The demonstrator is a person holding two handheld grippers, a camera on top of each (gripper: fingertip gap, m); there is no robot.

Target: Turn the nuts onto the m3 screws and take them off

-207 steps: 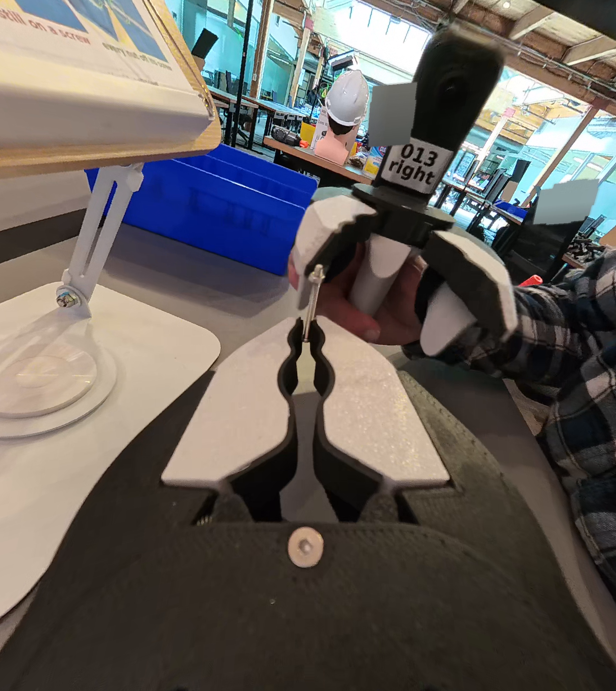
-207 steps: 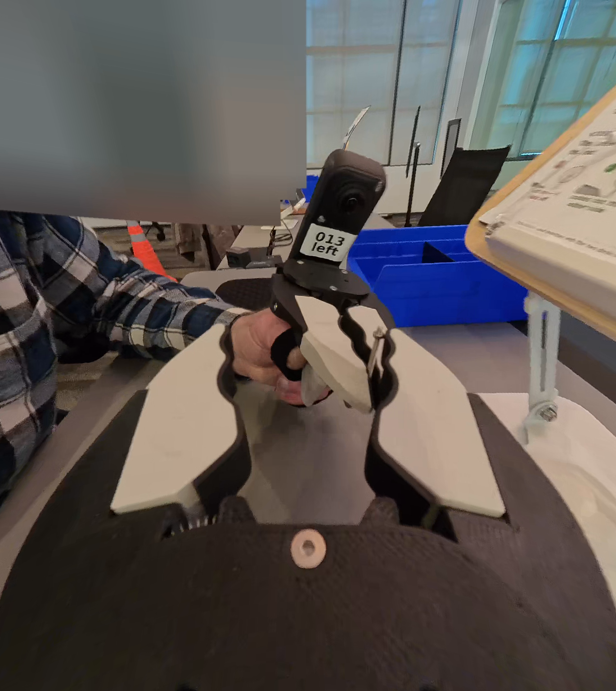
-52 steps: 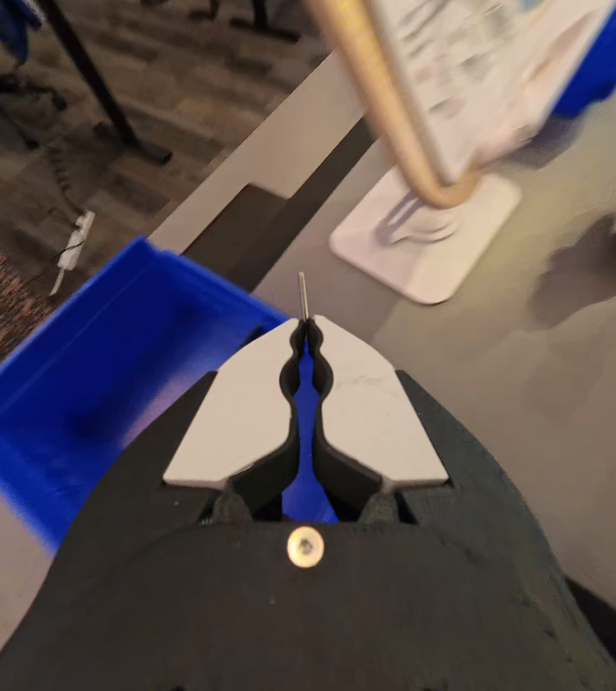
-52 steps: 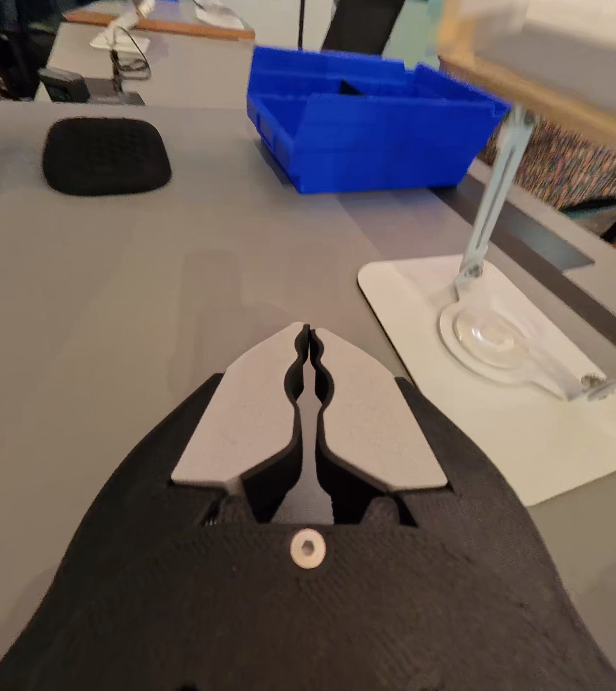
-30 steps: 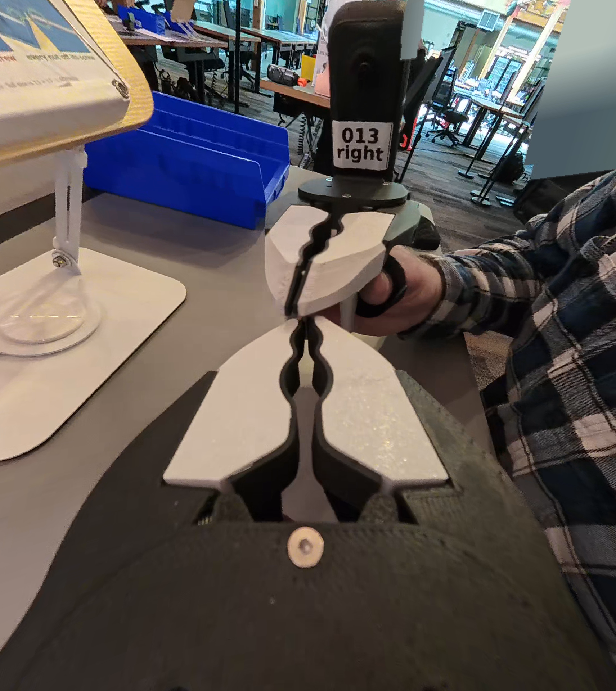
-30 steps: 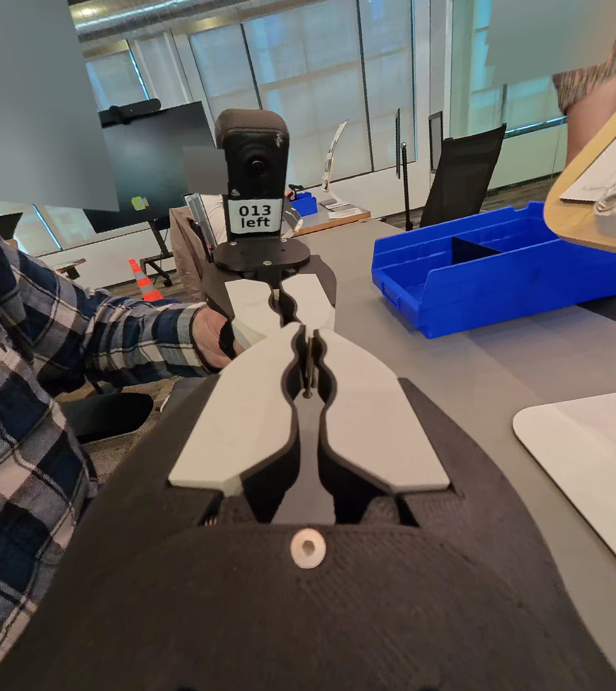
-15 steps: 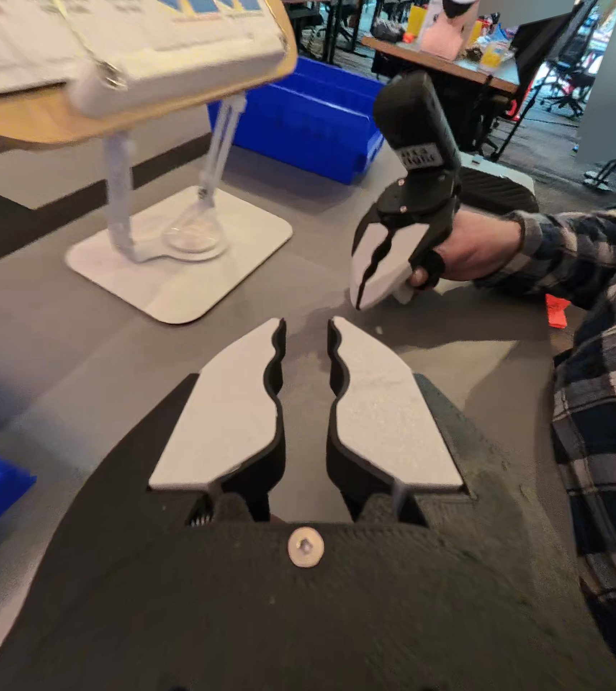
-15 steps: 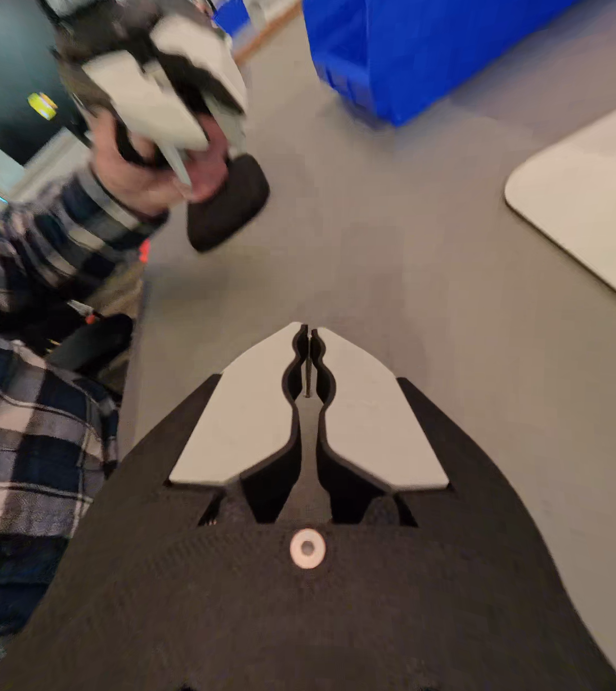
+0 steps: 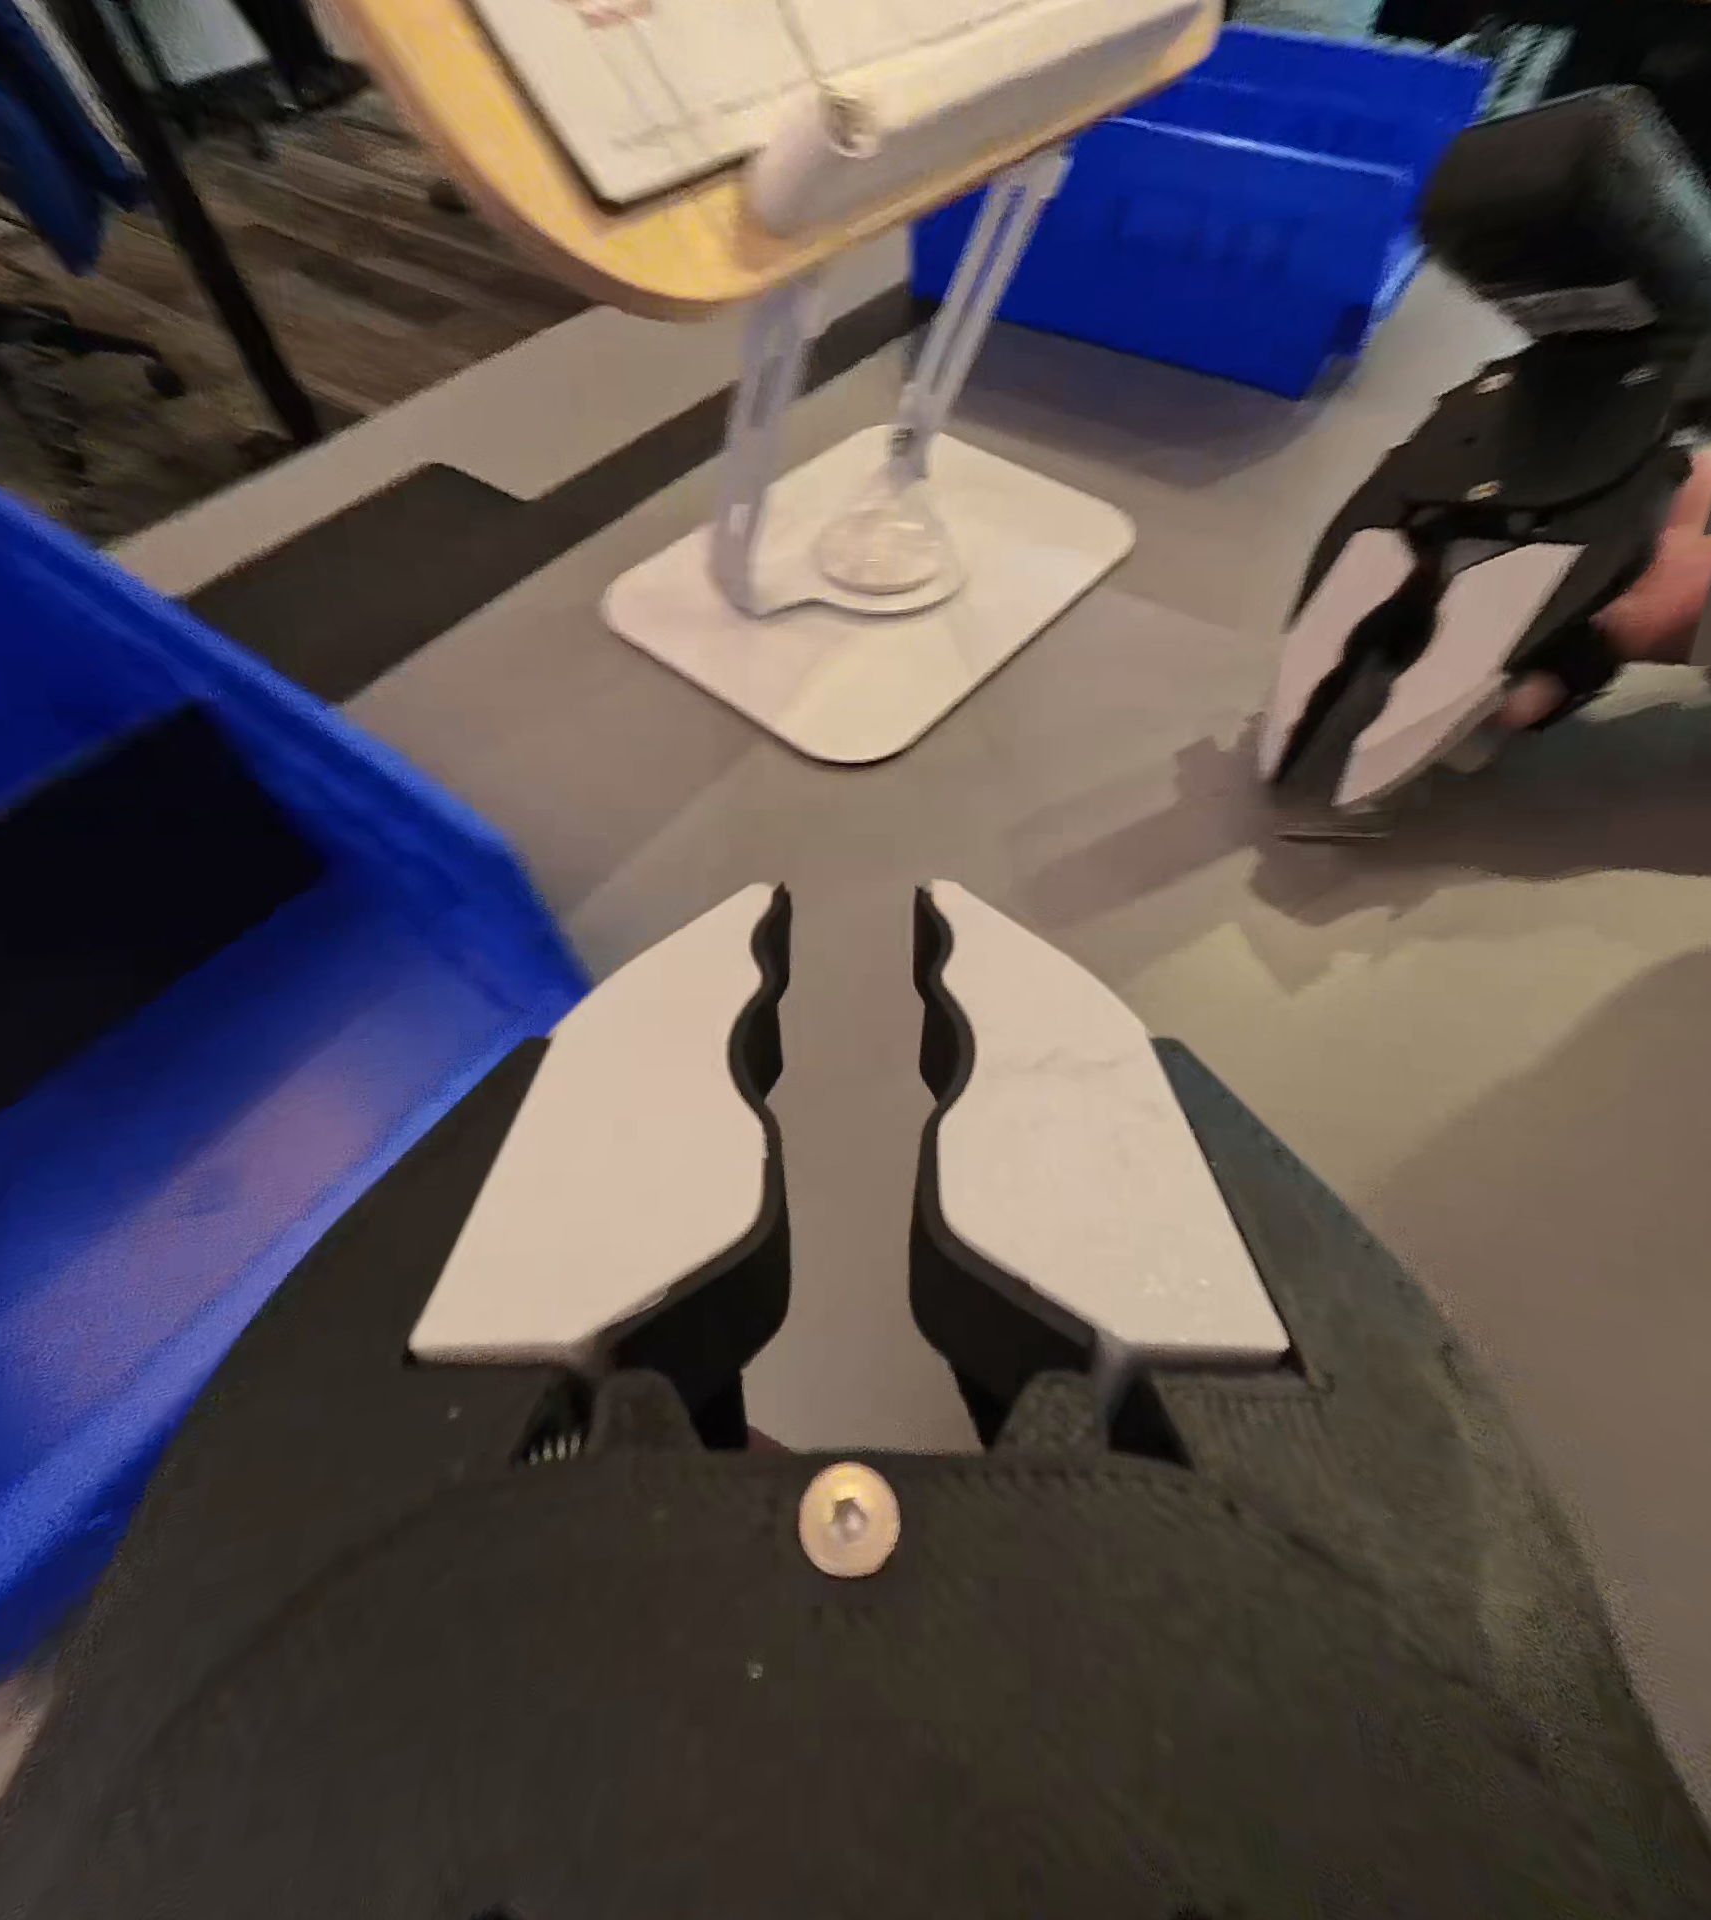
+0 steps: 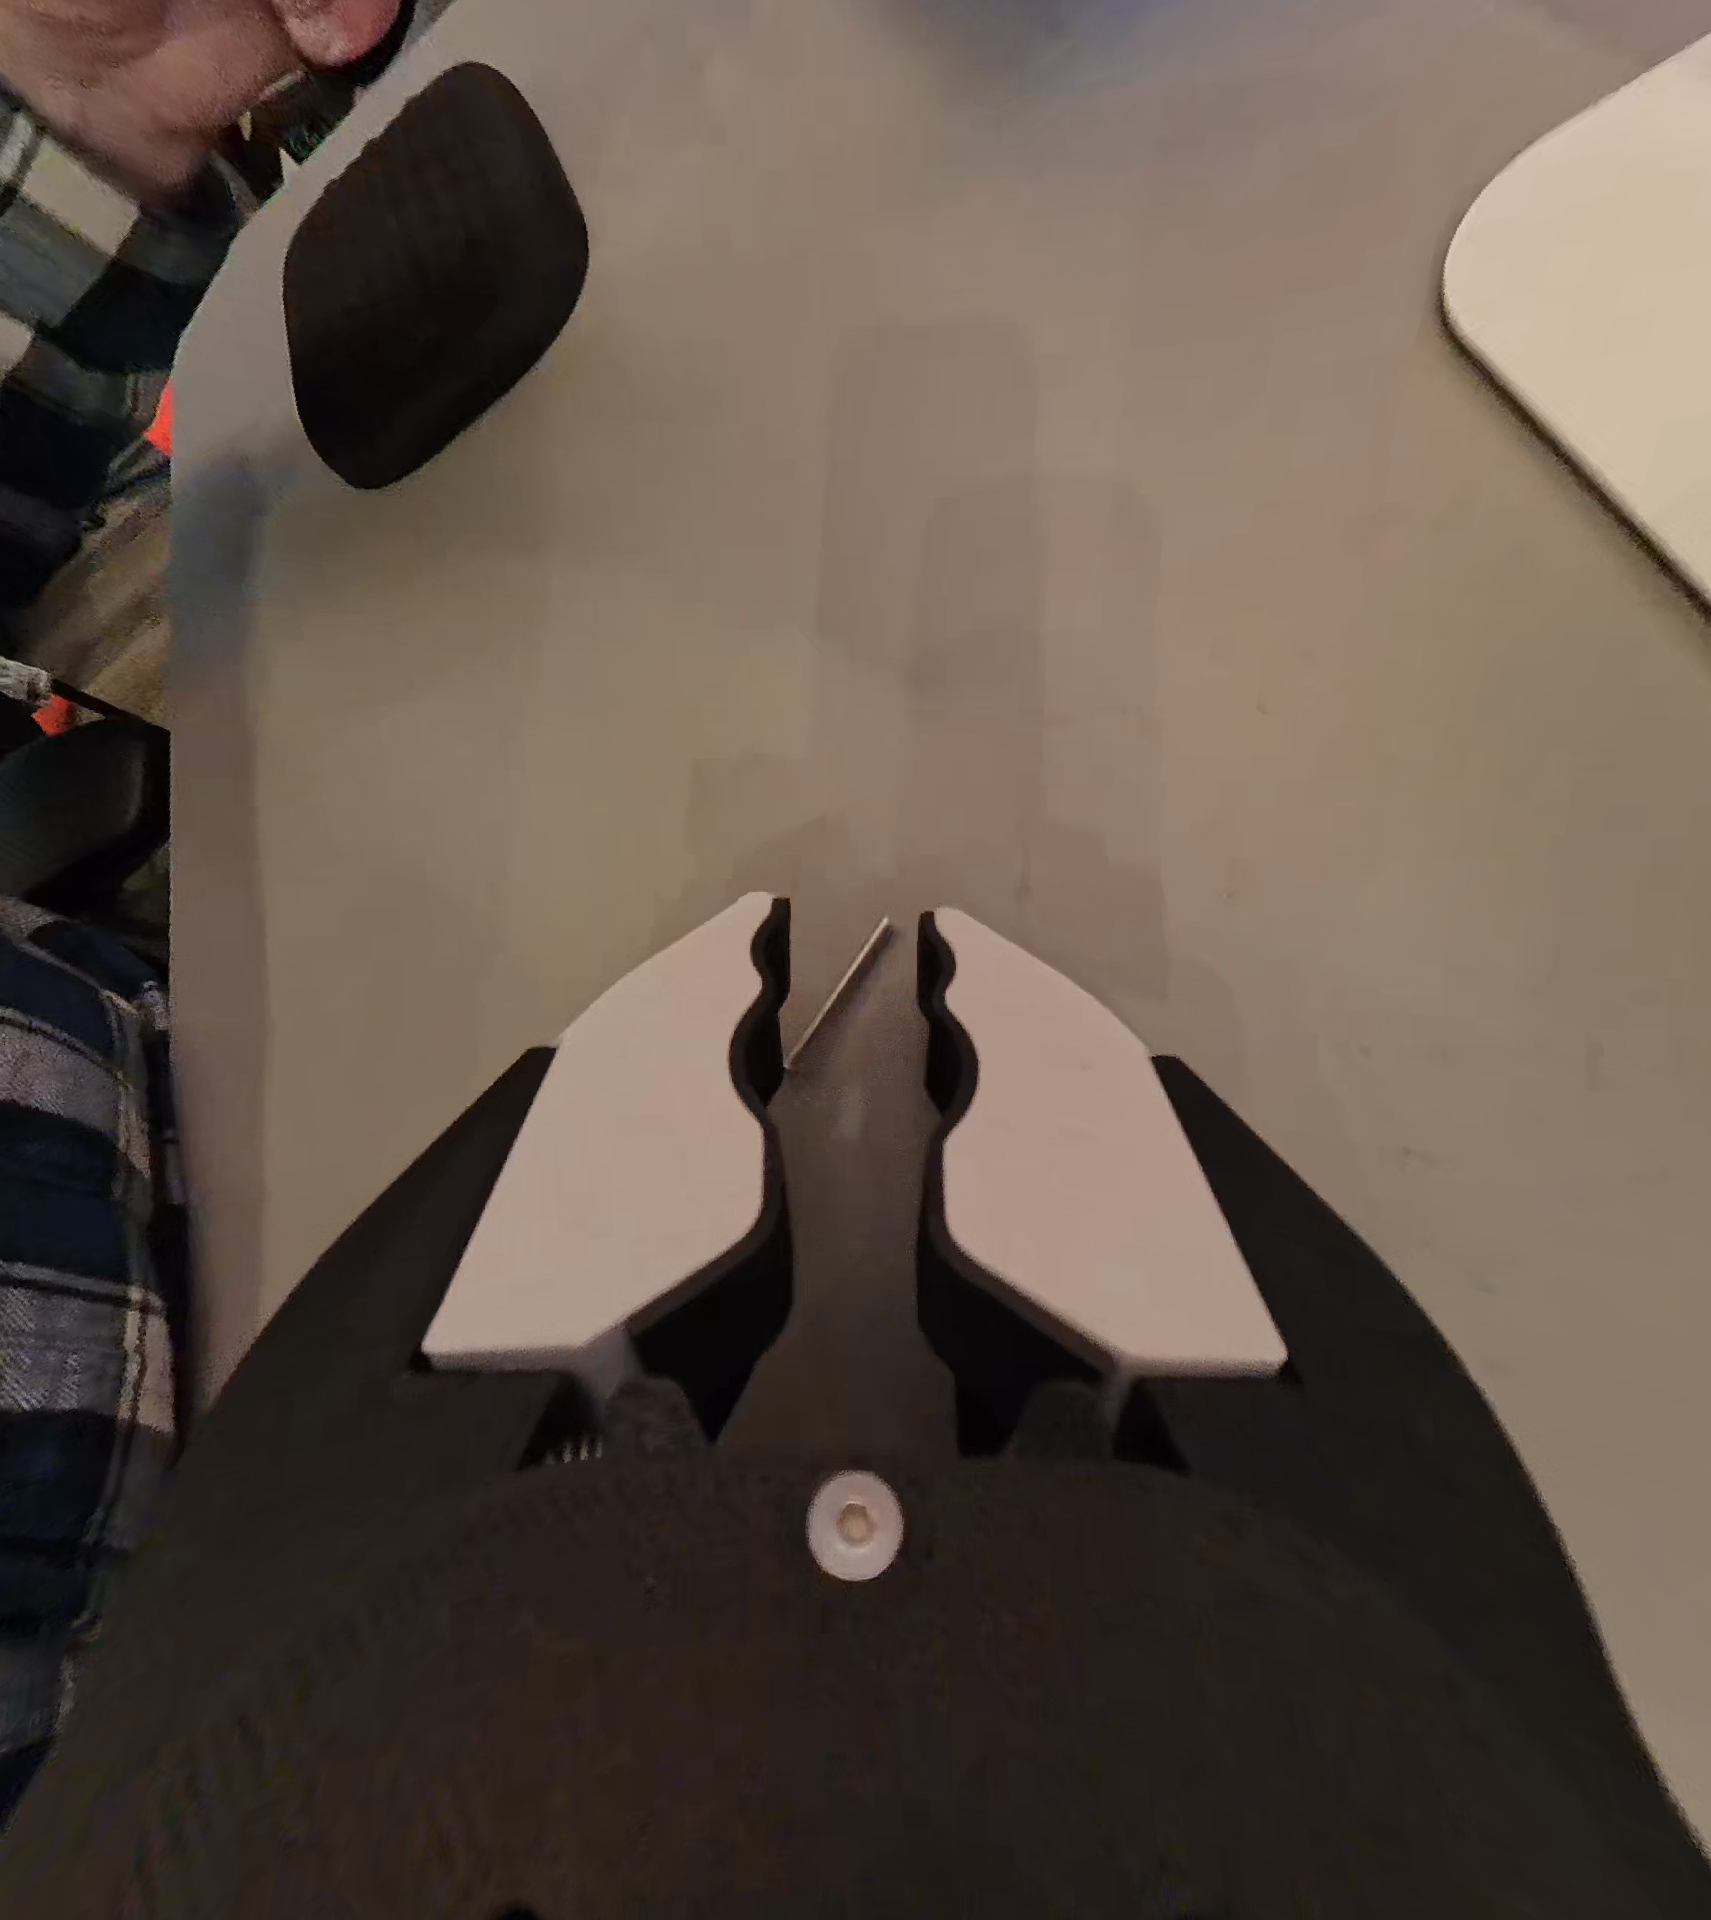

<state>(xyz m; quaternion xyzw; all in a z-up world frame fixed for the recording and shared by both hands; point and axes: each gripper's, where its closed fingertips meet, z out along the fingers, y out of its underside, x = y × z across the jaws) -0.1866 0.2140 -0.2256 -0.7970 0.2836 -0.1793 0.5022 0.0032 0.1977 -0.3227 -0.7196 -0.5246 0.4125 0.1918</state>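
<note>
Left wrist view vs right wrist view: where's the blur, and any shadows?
Left wrist view: motion blur smears the blue bin, clipboard stand and right gripper; broken shadows on the table. Right wrist view: sharper, thin metal pin crisp, soft shadow ahead.

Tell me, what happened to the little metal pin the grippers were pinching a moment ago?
The right gripper has opened and let go of the thin metal pin, which now lies slanted on the grey table between its fingers. The left gripper opened too, holding nothing. The blue bin and white stand base stayed put.

Right gripper [image 10: 852,914] jaws opened; pin [image 10: 835,995] released.
</note>
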